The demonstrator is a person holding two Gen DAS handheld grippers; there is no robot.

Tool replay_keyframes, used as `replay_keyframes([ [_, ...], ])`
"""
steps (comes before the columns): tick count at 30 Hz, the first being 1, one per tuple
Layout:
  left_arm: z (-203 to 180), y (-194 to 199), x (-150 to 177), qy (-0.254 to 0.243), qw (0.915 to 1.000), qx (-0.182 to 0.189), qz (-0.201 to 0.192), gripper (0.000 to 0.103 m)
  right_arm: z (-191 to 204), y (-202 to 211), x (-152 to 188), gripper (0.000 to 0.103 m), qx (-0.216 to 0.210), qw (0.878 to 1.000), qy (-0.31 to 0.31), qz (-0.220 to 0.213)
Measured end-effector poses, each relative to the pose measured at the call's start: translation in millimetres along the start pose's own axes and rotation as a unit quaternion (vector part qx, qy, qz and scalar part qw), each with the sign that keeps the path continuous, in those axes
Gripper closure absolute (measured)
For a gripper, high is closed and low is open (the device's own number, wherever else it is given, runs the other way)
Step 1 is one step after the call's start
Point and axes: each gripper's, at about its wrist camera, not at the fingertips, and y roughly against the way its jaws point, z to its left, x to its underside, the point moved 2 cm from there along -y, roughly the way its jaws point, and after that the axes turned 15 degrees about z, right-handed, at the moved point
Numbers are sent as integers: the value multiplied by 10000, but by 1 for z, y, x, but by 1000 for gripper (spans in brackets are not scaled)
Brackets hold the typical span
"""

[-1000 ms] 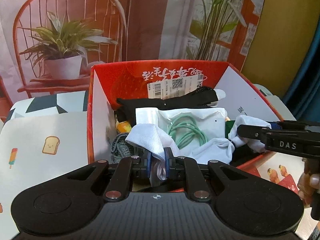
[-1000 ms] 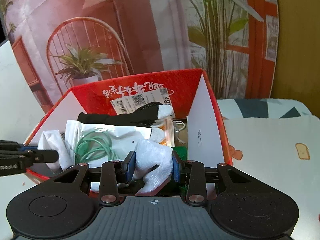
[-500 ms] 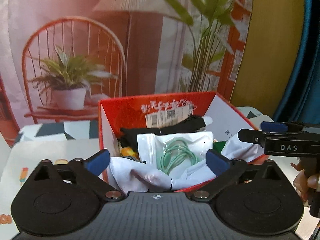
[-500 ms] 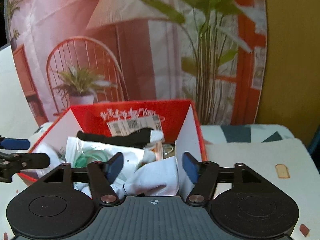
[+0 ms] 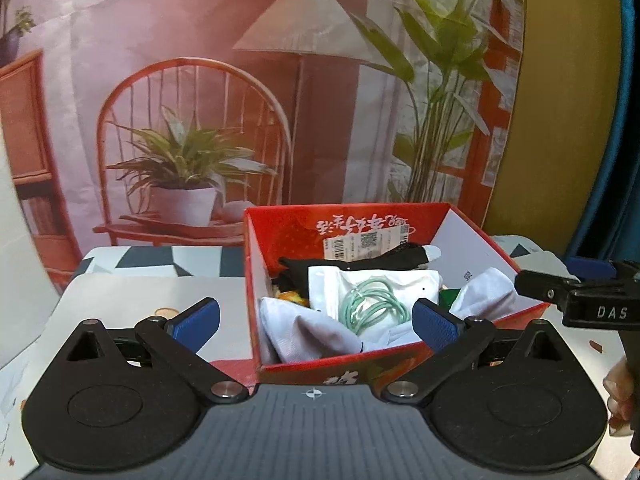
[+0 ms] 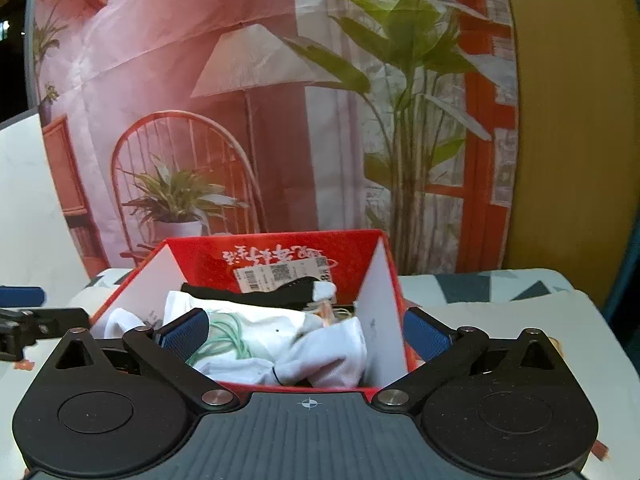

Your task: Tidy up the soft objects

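Observation:
A red cardboard box [image 5: 260, 280] stands on the table, also in the right wrist view [image 6: 384, 304]. Inside lie a white cloth [image 5: 304, 332] [image 6: 332, 356], a clear bag with a coiled green cable [image 5: 372, 304] [image 6: 224, 332] and a black glove [image 5: 380, 260] [image 6: 280, 296]. My left gripper [image 5: 316, 324] is open and empty, just before the box's near side. My right gripper [image 6: 308, 332] is open and empty, pulled back in front of the box; it also shows at the right edge of the left wrist view [image 5: 576, 292].
A printed backdrop with a chair, potted plant and lamp [image 5: 304, 32] hangs right behind the box. The table has a patterned cover [image 5: 132, 292]. A white surface [image 5: 16, 240] stands at the far left. A yellow wall [image 6: 572, 120] is at the right.
Both grippers let go of the white cloth, opened wide and drew back and up from the box. The cloth now lies inside the box.

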Motion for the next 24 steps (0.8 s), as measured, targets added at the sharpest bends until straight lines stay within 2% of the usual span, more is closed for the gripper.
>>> replay_keyframes([
  [5,4,9,9,189,9996,-160,112,0,3,10,13,0,73,9999,-27,74],
  [9,-1,29,24,51,9988,-472,68,0,7,25,21,0,145,9997,-109,152],
  [15,-4,80,37,259,9992,-320,-12,0,14,69,27,0,149,9996,-231,94],
  [24,-26,204,41,87,9950,-533,-837,0,30,181,24,0,115,9991,-188,-352],
])
